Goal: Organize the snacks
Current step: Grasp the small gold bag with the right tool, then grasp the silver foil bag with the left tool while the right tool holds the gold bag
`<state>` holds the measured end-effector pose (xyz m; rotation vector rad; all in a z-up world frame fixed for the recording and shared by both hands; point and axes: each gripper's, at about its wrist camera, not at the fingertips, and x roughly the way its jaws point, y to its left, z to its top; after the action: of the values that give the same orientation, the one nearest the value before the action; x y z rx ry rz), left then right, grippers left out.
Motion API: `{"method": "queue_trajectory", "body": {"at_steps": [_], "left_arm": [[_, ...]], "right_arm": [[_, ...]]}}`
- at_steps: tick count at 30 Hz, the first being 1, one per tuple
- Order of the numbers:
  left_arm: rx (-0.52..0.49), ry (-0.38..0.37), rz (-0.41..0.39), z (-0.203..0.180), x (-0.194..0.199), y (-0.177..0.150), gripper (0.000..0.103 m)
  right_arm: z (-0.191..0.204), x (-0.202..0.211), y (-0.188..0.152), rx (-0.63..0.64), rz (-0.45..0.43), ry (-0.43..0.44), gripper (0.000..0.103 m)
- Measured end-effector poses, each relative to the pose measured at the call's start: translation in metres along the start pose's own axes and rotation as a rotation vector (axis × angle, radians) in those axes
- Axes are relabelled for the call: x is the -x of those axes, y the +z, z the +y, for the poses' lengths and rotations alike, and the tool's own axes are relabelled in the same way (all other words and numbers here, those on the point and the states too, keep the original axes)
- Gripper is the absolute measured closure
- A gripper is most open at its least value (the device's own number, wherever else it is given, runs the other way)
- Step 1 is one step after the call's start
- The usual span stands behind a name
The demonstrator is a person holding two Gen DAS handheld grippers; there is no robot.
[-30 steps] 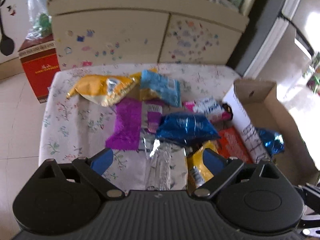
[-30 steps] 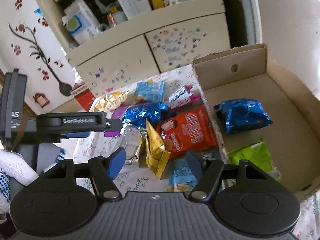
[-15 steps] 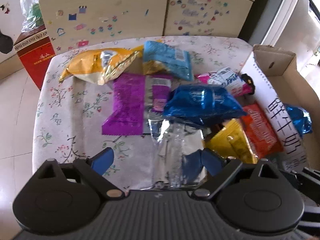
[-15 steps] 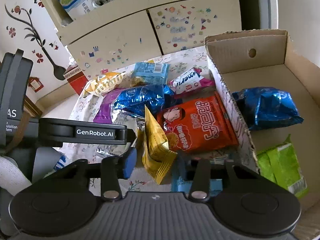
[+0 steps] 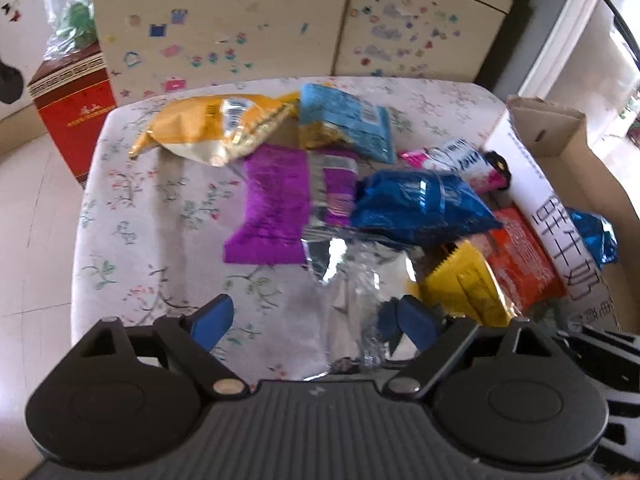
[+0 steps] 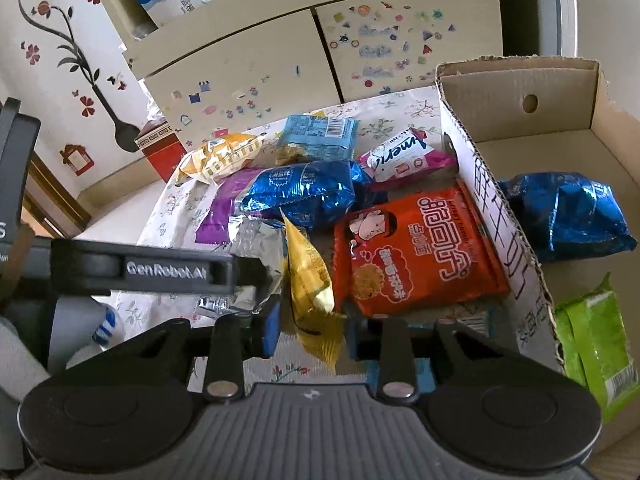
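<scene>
Snack packets lie heaped on a floral-cloth table [image 5: 132, 216] beside a cardboard box [image 6: 520, 92]. My left gripper [image 5: 314, 318] hangs low over a crumpled silver packet [image 5: 352, 280]. Its jaws are closing and still wide; the right pad is at the packet's edge and the left pad stands clear. My right gripper [image 6: 314, 332] straddles the lower corner of an upright yellow packet [image 6: 308, 280]. Its jaws are closing, narrow, with a thin gap on the left side. A blue foil packet [image 6: 568, 216] and a green packet [image 6: 592, 344] lie in the box.
Also on the table are a red noodle packet [image 6: 416, 248], a blue foil packet [image 5: 420, 208], a purple packet [image 5: 272, 208], an orange chip bag [image 5: 212, 128], a light blue packet [image 5: 344, 120] and a pink-white packet [image 5: 460, 160]. A stickered cabinet [image 5: 240, 32] stands behind.
Both grippers have sunk closer to the table. The right jaws have narrowed a lot around the yellow packet. The left jaws have narrowed a little over the silver packet.
</scene>
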<state>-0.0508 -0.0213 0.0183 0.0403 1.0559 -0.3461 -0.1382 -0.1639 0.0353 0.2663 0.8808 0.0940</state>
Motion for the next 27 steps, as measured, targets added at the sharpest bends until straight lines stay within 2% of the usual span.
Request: {"method": "queue_trajectory", "body": {"at_steps": [7, 13, 19, 25, 27], "left_arm": [[-0.059, -0.017, -0.003, -0.011, 0.000, -0.001, 0.013], [-0.054, -0.019, 0.006, -0.009, 0.000, 0.000, 0.013], [-0.102, -0.017, 0.024, -0.025, -0.010, -0.002, 0.014], [-0.129, 0.046, 0.043, -0.039, -0.025, -0.001, 0.014], [-0.131, 0.062, 0.044, -0.040, -0.026, -0.001, 0.010]], "right_arm": [[0.001, 0.006, 0.001, 0.040, -0.007, -0.029, 0.082], [-0.016, 0.028, 0.008, -0.053, -0.031, 0.007, 0.083], [-0.021, 0.036, 0.009, -0.092, -0.041, 0.017, 0.083], [-0.025, 0.035, 0.008, -0.111, -0.032, -0.002, 0.083], [-0.025, 0.035, 0.008, -0.116, -0.029, -0.002, 0.083]]}}
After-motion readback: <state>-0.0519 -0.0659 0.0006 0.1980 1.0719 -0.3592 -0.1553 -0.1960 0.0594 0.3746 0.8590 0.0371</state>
